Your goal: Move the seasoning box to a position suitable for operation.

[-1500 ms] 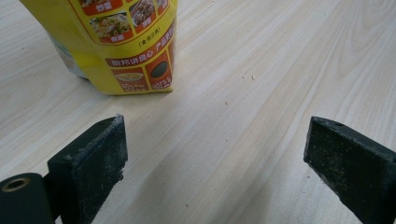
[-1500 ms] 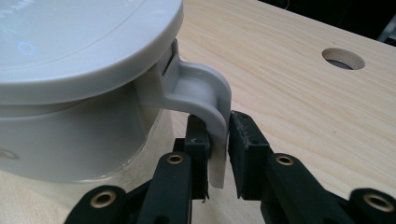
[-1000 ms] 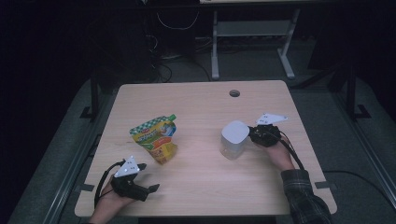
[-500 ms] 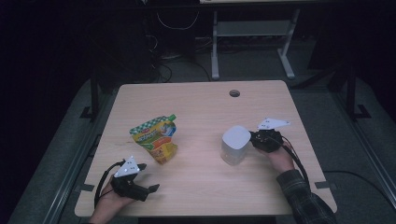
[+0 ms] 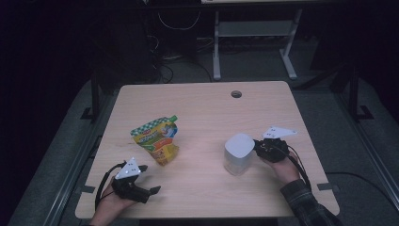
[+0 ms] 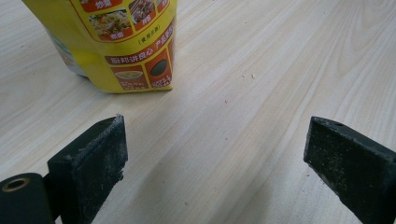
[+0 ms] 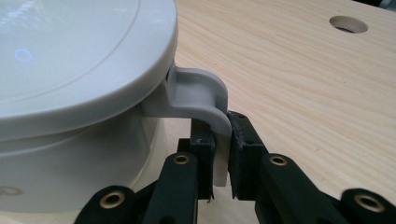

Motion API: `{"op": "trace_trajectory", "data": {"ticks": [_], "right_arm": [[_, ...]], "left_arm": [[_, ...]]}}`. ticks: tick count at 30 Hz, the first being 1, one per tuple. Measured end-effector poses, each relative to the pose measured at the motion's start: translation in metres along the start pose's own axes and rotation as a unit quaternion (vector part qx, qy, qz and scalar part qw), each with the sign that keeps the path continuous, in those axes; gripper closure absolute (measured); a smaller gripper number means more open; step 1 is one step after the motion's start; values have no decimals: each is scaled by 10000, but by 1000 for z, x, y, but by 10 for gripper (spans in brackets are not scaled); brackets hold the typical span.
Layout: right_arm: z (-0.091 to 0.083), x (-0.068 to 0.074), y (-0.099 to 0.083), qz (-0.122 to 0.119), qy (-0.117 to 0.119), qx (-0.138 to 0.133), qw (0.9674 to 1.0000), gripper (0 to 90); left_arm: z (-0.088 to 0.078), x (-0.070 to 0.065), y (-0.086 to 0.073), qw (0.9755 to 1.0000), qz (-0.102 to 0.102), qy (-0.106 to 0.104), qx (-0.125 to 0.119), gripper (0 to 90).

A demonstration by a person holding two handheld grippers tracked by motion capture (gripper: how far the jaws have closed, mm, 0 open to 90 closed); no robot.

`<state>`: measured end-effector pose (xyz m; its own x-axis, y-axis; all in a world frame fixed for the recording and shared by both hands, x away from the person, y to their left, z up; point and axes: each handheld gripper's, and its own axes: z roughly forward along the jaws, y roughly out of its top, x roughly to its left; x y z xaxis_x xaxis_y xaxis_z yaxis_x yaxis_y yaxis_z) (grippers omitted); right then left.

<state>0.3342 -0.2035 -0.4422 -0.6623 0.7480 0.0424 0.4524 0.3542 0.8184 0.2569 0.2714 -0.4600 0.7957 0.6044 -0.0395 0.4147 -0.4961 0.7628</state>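
We grip the container's latch tab, the pouch waiting untouched.

Our right gripper [image 7: 223, 154] has its jaws clenched on the grey plastic latch tab [image 7: 205, 100] of the white round lidded container [image 5: 238, 153], which stands at the right of the pale wooden table [image 5: 202, 101]. Over the last second the container has slid slightly toward us with the gripper, so we judge the pull on the tab has begun, the lid still seated. Our left gripper [image 6: 215, 154] rests low with jaws spread wide and empty, near the upright yellow-and-green printed food pouch [image 5: 156, 139].
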Motion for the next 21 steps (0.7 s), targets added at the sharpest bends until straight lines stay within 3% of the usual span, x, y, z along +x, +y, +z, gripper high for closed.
{"op": "trace_trajectory", "data": {"ticks": [8, 13, 21], "right_arm": [[4, 13, 0, 16, -3, -11, 10000, 809], [8, 25, 3, -6, 135, -53, 9999, 799], [2, 27, -4, -7, 249, -68, 9997, 793]], "left_arm": [[1, -1, 0, 10000, -18, -11, -29, 57], [0, -1, 0, 10000, -17, -13, -16, 58], [0, -1, 0, 10000, -10, -29, -27, 58]]}}
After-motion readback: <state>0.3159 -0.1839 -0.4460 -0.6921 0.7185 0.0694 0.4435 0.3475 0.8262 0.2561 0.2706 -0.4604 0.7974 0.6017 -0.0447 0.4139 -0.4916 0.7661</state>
